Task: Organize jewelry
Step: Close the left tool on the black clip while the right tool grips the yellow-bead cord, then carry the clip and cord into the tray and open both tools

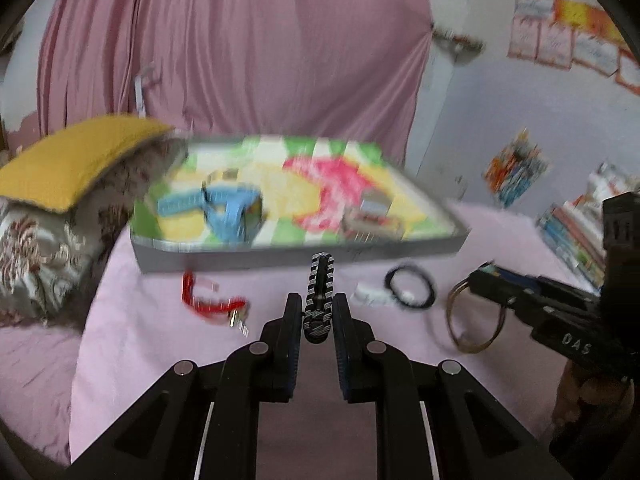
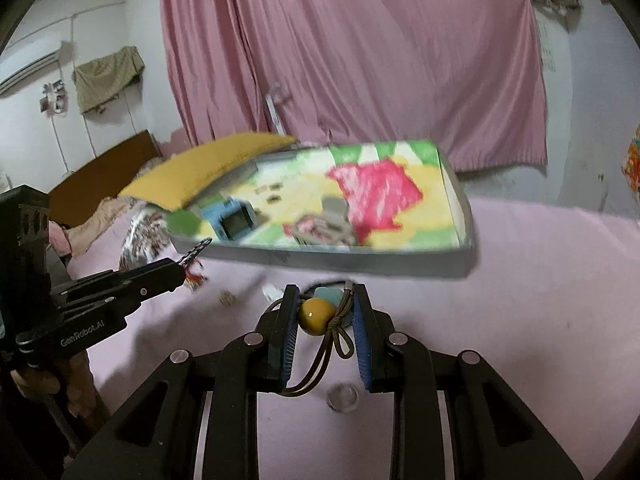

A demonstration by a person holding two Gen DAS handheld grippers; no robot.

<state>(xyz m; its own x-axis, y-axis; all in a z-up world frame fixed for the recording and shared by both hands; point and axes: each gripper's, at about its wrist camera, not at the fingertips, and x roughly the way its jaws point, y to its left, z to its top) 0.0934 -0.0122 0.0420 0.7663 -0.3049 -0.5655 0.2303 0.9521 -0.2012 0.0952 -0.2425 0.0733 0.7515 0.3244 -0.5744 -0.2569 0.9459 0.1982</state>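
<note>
Our left gripper clamps a black-and-white zigzag-edged hair clip, raised above the pink sheet; our right gripper pinches an olive cord hair tie bearing a glossy mustard bead, just before the grey-walled tray

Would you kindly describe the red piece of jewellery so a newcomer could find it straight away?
Start at the shallow colourful tray on the pink bedsheet. Just in front of its left end lies the red bracelet, flat on the sheet. It is the only red piece; the black ring nearby is dark.
</note>
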